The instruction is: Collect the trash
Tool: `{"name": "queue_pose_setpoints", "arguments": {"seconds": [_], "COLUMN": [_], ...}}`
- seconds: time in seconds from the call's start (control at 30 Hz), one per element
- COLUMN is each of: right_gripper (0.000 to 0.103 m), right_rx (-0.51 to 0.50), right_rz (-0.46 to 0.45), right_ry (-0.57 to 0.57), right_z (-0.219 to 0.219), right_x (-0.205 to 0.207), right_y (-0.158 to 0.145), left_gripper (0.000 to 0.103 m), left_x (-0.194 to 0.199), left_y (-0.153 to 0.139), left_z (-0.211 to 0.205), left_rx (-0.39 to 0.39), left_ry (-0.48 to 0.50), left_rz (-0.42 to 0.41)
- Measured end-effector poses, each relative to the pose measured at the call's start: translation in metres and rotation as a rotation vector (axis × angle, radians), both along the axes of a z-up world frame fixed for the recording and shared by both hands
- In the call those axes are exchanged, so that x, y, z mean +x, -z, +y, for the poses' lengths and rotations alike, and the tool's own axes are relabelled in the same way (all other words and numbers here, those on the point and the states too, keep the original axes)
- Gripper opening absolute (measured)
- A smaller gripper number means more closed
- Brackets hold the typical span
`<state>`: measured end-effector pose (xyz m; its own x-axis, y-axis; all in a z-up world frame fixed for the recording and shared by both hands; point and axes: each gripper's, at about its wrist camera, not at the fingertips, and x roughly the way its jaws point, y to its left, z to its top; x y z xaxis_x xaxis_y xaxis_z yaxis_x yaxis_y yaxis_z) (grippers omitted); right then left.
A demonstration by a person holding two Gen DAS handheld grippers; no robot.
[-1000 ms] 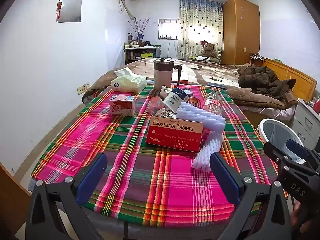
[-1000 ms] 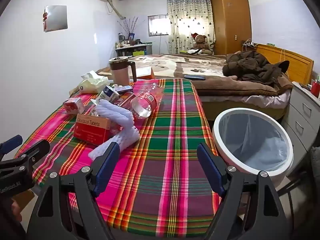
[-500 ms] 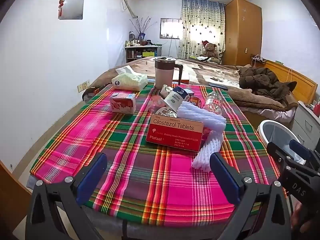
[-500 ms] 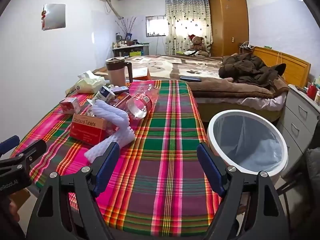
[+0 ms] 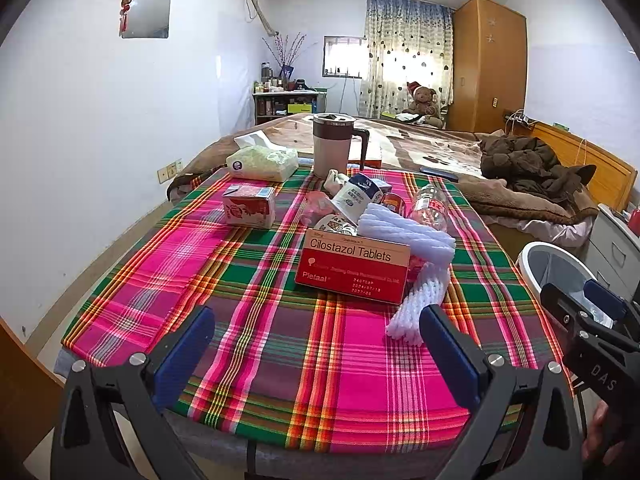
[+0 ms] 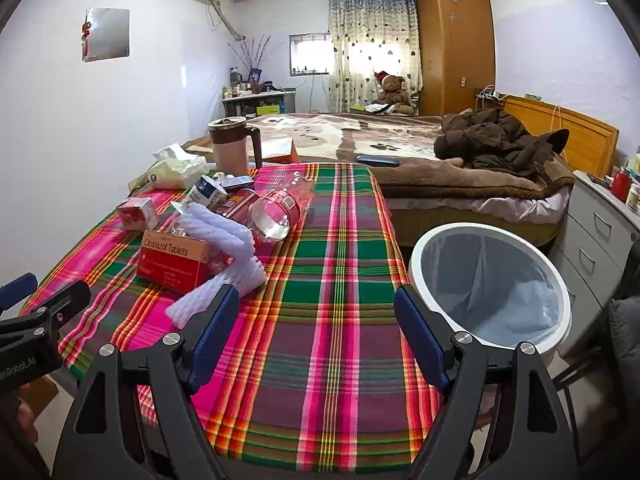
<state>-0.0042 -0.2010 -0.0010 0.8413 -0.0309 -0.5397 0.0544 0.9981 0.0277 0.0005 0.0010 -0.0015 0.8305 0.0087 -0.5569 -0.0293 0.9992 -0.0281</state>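
Cloth point(image 5: 256, 320): near edge bare, trash heaped beyond box point(image 5: 354, 266).
Bin point(image 6: 490, 286): beside right edge.
Left gripper point(image 5: 316, 344): fingers spread, empty, over near edge.
Right gripper point(image 6: 316, 330): likewise.

This is a home bedroom: straight ahead of my jaws, past the table with its plaid cloth point(image 5: 248, 320), lies a bed point(image 6: 360, 132) under a brown blanket, a teddy bear point(image 6: 392, 90) at its far end. Beyond it stand a tall wooden wardrobe point(image 6: 456, 40) and a curtained window point(image 5: 404, 48). To the right of my right jaws sit grey bedside drawers point(image 6: 600, 232).
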Motion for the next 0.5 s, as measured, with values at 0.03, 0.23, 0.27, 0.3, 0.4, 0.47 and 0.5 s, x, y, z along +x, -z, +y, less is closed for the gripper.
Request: {"name": "queue_pose_setpoints", "arguments": {"seconds": [0.03,0.23,0.27,0.3,0.4,0.47,0.5], "right_gripper": [0.081,0.081,0.081,0.081,0.081,0.081,0.081], "right_rx": [-0.003,-0.009,-0.010,-0.011,-0.010,-0.012,-0.014], "right_rz": [0.000,-0.002,-0.001,-0.001,-0.002,-0.001,-0.002], "right_ry": [0.002,0.002,0.004,0.005,0.005,0.006,0.006], "right_z": [0.0005,0.0009,0.0009,0.0007,0.0009,0.0014,0.0011], "right_x": [0.0002,-0.0003,-0.0003,-0.0004,-0.0005,-0.0003,-0.0006], "right_y": [-0.0001,0.0000,0.0000,0.0000,-0.0002,-0.0002,-0.0005], "left_gripper": [0.103,0.103,0.103,0.103,0.103,0.103,0.103], "left_x": [-0.0003,-0.0001,-0.0002,-0.0003,-0.0003,-0.0005,-0.0008], "left_y": [-0.0002,-0.0001,-0.0001,-0.0001,-0.0005,-0.0007,-0.0011], "left_z": [-0.0002,0.0004,0.0005,0.0005,0.0007,0.0004,0.0009], "left_rx": [-0.001,-0.001,-0.001,-0.001,-0.003,-0.003,-0.004], "left_ry": [0.001,0.001,0.000,0.000,0.000,0.000,0.000], "left_rz": [-0.001,0.000,0.000,-0.001,-0.001,-0.002,-0.002]}}
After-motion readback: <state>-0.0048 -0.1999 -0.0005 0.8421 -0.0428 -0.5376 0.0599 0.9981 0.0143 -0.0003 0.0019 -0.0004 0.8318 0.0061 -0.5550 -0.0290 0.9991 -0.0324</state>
